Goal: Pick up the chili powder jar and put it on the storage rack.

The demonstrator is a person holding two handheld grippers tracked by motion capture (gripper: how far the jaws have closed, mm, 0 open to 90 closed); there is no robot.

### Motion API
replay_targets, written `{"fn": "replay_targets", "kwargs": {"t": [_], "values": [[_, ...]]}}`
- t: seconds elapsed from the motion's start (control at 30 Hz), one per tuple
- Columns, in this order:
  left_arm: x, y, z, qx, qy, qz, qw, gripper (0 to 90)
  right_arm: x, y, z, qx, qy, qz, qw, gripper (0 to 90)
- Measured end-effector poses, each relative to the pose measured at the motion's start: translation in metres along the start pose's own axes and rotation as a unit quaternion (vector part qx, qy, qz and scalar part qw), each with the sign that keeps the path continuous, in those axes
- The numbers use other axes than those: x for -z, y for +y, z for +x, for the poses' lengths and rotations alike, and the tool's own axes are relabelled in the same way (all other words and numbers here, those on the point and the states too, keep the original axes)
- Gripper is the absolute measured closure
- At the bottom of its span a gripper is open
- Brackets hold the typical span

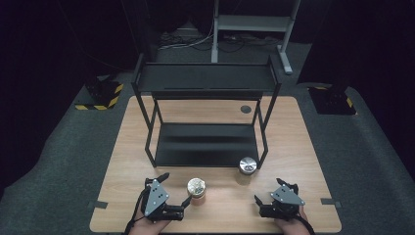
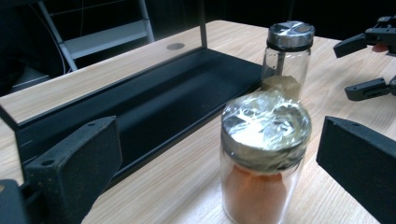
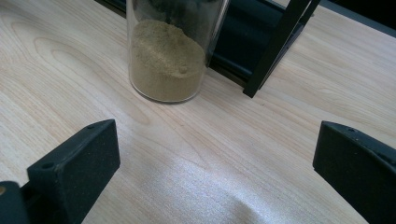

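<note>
Near the table's front stands a glass jar of orange powder (image 1: 196, 187) with a shiny foil-like top. It appears close up (image 2: 264, 158) between the spread jaws of my left gripper (image 1: 175, 189) (image 2: 217, 156), which is open and not touching it. A second jar with tan powder and a metal lid (image 1: 247, 166) (image 2: 286, 56) (image 3: 166, 60) stands by the front right leg of the black two-tier rack (image 1: 205, 78). My right gripper (image 1: 269, 191) (image 3: 215, 158) is open over bare wood, short of the tan jar.
The rack's lower shelf (image 1: 205, 144) (image 2: 140, 107) lies just behind both jars, and its leg (image 3: 275, 46) stands beside the tan jar. A round grommet (image 1: 245, 109) sits at the table's back right. Grey carpet surrounds the wooden table (image 1: 303, 161).
</note>
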State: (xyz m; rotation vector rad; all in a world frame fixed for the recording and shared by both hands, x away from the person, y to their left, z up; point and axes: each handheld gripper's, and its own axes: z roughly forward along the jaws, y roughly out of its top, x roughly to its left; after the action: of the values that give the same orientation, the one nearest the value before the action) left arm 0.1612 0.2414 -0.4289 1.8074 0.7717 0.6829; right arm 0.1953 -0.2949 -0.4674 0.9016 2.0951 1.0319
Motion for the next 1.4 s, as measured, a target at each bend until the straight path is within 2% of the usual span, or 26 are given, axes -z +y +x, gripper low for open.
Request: {"fn": "replay_targets", "kwargs": {"t": [0.5, 0.87, 0.97, 1.0, 1.03, 1.17, 1.4], "values": [[-0.020, -0.003, -0.006, 0.007, -0.026, -0.008, 0.9996, 0.4, 0.000, 0.000, -0.001, 0.001, 0.003, 0.001, 1.0000, 0.0], [-0.034, -0.011, -0.012, 0.009, -0.034, -0.009, 0.9994, 0.4, 0.000, 0.000, -0.001, 0.002, 0.003, 0.002, 1.0000, 0.0], [-0.036, -0.014, -0.012, 0.016, -0.033, -0.011, 0.9992, 1.1, 0.000, 0.000, 0.000, 0.005, 0.002, 0.002, 1.0000, 0.0], [-0.036, -0.015, -0.013, 0.018, -0.032, -0.012, 0.9993, 1.6, 0.000, 0.000, 0.000, 0.005, 0.002, 0.002, 1.0000, 0.0], [-0.038, -0.019, -0.010, 0.028, -0.036, -0.015, 0.9988, 2.6, 0.000, 0.000, 0.000, 0.005, 0.002, 0.002, 1.0000, 0.0], [-0.039, -0.023, -0.010, 0.038, -0.035, -0.020, 0.9985, 4.8, 0.000, 0.001, 0.000, 0.005, 0.002, 0.002, 1.0000, 0.0], [-0.042, -0.029, -0.007, 0.045, -0.046, -0.023, 0.9977, 15.0, 0.000, 0.001, 0.000, 0.006, 0.003, 0.004, 1.0000, 0.0]]}}
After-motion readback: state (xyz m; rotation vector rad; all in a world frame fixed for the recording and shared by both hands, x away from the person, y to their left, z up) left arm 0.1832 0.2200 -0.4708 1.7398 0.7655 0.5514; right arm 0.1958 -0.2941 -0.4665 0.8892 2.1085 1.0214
